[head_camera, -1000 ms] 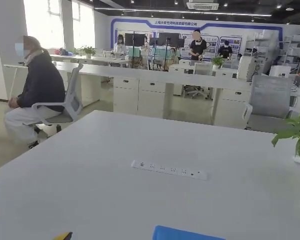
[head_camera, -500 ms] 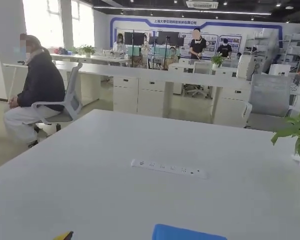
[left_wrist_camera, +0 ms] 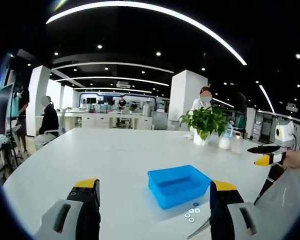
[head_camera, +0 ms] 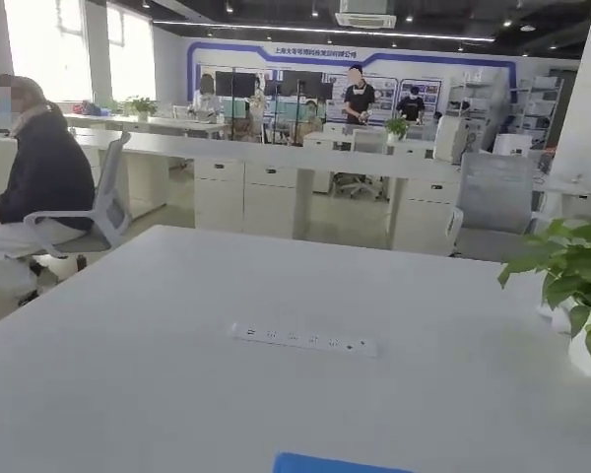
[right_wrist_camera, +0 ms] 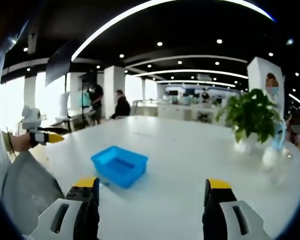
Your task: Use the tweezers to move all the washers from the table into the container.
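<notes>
A: Left tool?
B: Left tool (left_wrist_camera: 155, 185) is open, jaws wide apart with nothing between them, above the white counter (left_wrist_camera: 105, 160).
A: Right one?
B: Same. Right tool (right_wrist_camera: 152, 183) is open and empty. In the left gripper view it comes in from the right with its yellow tips up off the counter, a hand (left_wrist_camera: 296, 159) behind it.
A: Washers?
B: Small cluster of washers (left_wrist_camera: 192, 214) flat on the counter, just beside the near corner of the blue container (left_wrist_camera: 180, 185), on the person's side. None visible inside the container. Can't count them, too small.
A: Tweezers?
B: Thin grey metal piece, looks like the tweezers (left_wrist_camera: 198, 230), lying on the counter near the washers, partly behind the left tool's right jaw. Neither tool touches it.
A: Where's the container on the counter?
B: Toward the near edge; the head view catches just its far rim at the bottom.
A: Anything else?
B: White power strip (head_camera: 303, 341) mid-counter, well apart from the container. Potted plant (head_camera: 571, 271) by the right edge. Seated person (head_camera: 34, 187) on a chair off the far left corner.
</notes>
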The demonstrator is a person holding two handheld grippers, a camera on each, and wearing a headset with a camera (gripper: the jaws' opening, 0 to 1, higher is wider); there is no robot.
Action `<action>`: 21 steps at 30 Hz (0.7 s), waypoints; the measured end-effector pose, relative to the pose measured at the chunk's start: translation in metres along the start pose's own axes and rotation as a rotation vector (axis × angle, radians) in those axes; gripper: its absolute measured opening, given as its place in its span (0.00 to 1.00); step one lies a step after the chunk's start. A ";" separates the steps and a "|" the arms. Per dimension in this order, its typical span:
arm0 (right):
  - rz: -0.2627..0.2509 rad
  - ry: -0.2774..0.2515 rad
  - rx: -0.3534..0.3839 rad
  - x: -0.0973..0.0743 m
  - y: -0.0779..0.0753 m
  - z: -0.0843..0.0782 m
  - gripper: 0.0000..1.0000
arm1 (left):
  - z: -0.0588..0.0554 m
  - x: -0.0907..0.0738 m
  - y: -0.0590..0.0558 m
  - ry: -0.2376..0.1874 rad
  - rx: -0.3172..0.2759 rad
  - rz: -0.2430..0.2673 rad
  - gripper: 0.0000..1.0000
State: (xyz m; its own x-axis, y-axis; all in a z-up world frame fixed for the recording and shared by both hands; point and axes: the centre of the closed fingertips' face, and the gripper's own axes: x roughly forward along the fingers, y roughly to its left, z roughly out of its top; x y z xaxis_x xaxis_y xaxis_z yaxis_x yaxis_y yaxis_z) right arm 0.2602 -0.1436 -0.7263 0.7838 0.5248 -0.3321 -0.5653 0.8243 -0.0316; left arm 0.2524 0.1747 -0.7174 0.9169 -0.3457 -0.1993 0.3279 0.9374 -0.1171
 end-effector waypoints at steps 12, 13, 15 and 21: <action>0.217 0.106 -0.155 0.021 0.032 0.007 0.47 | -0.036 0.005 -0.029 0.229 0.035 -0.233 0.65; 0.250 0.120 -0.165 0.025 0.042 0.006 0.44 | -0.037 0.006 -0.028 0.235 0.033 -0.246 0.64; 0.311 0.133 -0.168 0.031 0.057 0.005 0.39 | -0.042 0.004 -0.030 0.269 0.041 -0.290 0.60; 0.441 0.232 -0.273 0.045 0.092 -0.013 0.33 | -0.055 0.002 -0.035 0.359 0.097 -0.376 0.53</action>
State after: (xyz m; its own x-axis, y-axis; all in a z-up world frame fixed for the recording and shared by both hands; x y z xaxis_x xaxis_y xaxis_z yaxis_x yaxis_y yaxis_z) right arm 0.2400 -0.0475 -0.7563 0.3986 0.7210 -0.5669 -0.8965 0.4366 -0.0751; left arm 0.2302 0.1386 -0.7667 0.6019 -0.6356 -0.4835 0.6543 0.7396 -0.1578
